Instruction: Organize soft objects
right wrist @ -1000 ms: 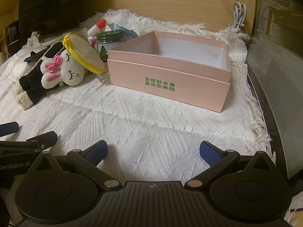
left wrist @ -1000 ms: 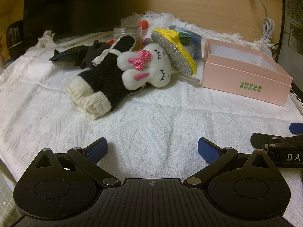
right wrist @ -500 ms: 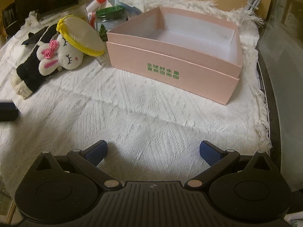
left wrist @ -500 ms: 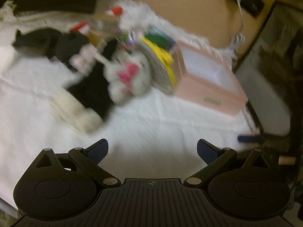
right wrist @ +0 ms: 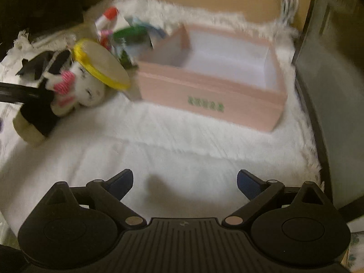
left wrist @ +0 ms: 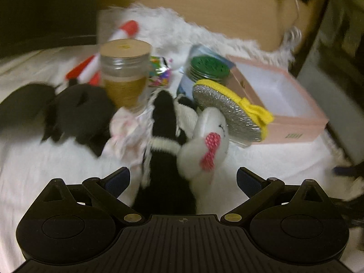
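A white plush rabbit [left wrist: 204,145] with a pink bow lies on a black-and-white knitted sock [left wrist: 163,159]. Both sit between the blue pads of my left gripper [left wrist: 183,179], which is open and right over them. Behind the rabbit leans a yellow-rimmed silver scrubber [left wrist: 229,111]. An open pink box [left wrist: 293,122] stands to the right. In the right wrist view my right gripper [right wrist: 184,179] is open over bare white cloth, with the pink box [right wrist: 211,100] ahead and the rabbit [right wrist: 84,88] and sock [right wrist: 38,118] at the left.
A clear jar with a cork lid [left wrist: 125,72], a green-lidded jar [left wrist: 209,68], a red and white item [left wrist: 122,31] and black fabric [left wrist: 77,111] crowd the back left. A dark panel [right wrist: 329,91] borders the right side. A white fringed cloth [right wrist: 182,141] covers the surface.
My left gripper has moved forward and now has the sock and rabbit between its open fingers. The right gripper has risen and tilted a little; the box looks closer.
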The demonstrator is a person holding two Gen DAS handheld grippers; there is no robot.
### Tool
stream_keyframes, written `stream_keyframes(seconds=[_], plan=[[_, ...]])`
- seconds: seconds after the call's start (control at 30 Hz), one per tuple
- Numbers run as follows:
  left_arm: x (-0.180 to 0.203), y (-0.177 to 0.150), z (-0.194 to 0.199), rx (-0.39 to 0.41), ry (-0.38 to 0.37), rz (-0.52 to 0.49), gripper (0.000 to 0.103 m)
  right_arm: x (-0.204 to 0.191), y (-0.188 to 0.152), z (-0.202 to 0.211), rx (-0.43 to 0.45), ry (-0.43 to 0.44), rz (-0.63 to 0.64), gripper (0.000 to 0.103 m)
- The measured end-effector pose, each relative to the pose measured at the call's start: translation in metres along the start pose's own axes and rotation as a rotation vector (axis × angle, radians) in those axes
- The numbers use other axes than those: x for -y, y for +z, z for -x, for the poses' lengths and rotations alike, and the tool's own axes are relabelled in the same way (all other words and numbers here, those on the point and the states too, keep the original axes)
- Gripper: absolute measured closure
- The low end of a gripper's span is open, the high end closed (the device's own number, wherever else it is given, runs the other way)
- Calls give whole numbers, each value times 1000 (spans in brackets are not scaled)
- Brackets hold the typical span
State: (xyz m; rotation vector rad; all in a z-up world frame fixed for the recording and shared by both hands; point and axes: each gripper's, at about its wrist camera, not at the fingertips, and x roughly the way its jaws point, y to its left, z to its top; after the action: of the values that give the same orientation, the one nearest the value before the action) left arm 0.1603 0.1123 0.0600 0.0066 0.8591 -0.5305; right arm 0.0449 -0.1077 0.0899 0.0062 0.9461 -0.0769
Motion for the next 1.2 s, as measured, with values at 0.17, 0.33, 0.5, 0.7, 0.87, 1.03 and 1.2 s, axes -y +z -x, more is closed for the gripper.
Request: stream_keyframes(seconds=[0.17,0.33,0.5,0.7,0.87,1.03,1.2], plan=[[2,12,-37,-33,-46,-89,19,-28,5,13,33,-59,-80,6],[-13,12,-41,-38,-165,-66,52,-47,6,16,18,-119,-117,15],[-21,16,-43,-69,-195,12,59,-68,4,16,41,-108,6,15],[-22,6,-10,-52,-157,44,62,-85,15,13,109,-69,88,15],[-37,-12,23,-51,-91,39,62,-98,26,2,132,-16,137,15],[-56,-20,44,-32,-40,103,62,-111,33,-2,167,30,184,15],[-74,-17,70,36,15,150,62,-122,46,-12,197,57,186,15]])
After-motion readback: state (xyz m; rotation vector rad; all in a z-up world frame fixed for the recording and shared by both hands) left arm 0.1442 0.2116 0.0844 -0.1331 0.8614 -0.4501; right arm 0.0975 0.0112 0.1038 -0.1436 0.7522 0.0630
